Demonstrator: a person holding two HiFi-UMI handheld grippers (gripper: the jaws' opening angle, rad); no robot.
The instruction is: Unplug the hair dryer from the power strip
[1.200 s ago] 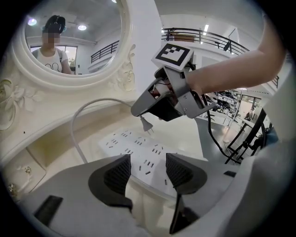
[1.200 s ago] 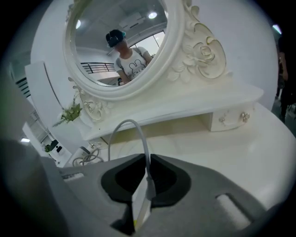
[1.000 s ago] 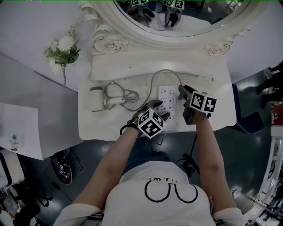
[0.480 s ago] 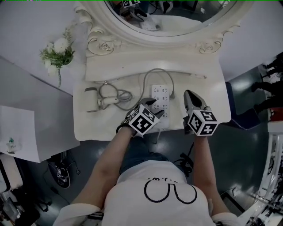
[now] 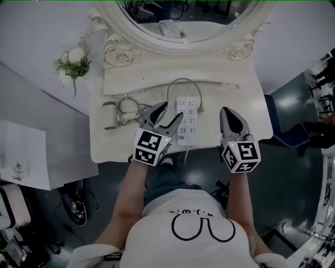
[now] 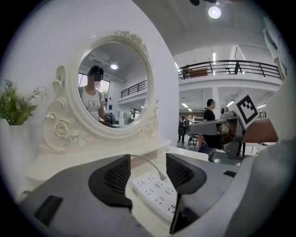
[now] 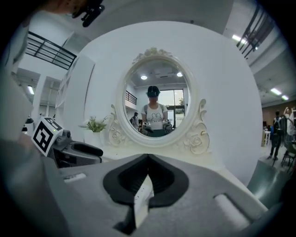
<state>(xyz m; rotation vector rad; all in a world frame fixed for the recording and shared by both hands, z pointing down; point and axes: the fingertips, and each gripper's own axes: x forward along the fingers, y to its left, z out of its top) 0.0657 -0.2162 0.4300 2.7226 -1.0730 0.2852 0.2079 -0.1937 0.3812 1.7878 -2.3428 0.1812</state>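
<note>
In the head view we see the left gripper [image 5: 170, 111] over the white power strip [image 5: 189, 123] on the dressing table [image 5: 246, 123]; the hair dryer [image 5: 112, 118] lies left of the strip, its cord coiled beside it; the right gripper [image 5: 228, 114] hangs to the strip's right. In the left gripper view the jaws stand apart, with the strip below between them; in the right gripper view we find the pads pressed together.

A staged dressing corner inside a large open hall, more lab or studio than home: a white vanity table [image 5: 256, 118] with an ornate oval mirror [image 7: 156, 109] and a flower sprig [image 5: 73, 60] backs onto a freestanding white wall [image 7: 222, 92]; to the right, beyond it, a railed mezzanine [image 6: 231, 67], ceiling lights [image 6: 214, 11] and a person [image 6: 209, 112] standing far off
</note>
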